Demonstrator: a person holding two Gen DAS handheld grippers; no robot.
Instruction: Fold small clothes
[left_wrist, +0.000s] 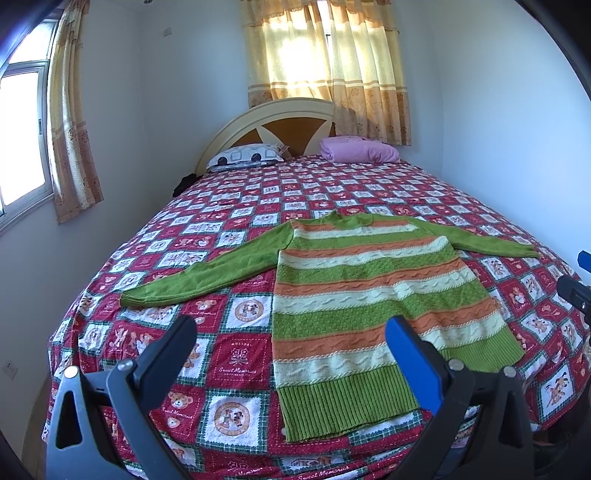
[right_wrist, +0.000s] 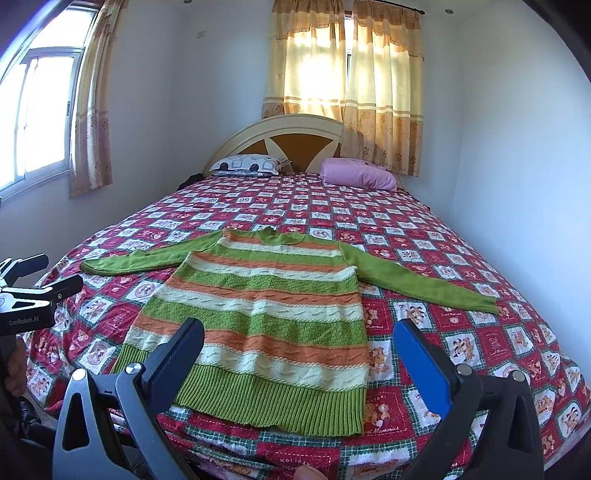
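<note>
Left wrist view: your left tool (left_wrist: 290, 330) hovers with its fingers spread wide and nothing between them, just short of the hem of a striped green, orange and cream sweater (left_wrist: 369, 295). Your right tool (right_wrist: 299, 332) is likewise released and empty above the hem. The sweater lies flat on the bed (left_wrist: 236, 206), straight ahead of both tools, both sleeves stretched out sideways. No fold looks made yet; the whole job seems left. The bed wears a red patchwork cover. Beyond are a pillow (left_wrist: 245, 156), a folded pink blanket (left_wrist: 360, 150), headboard, curtains and white walls.
</note>
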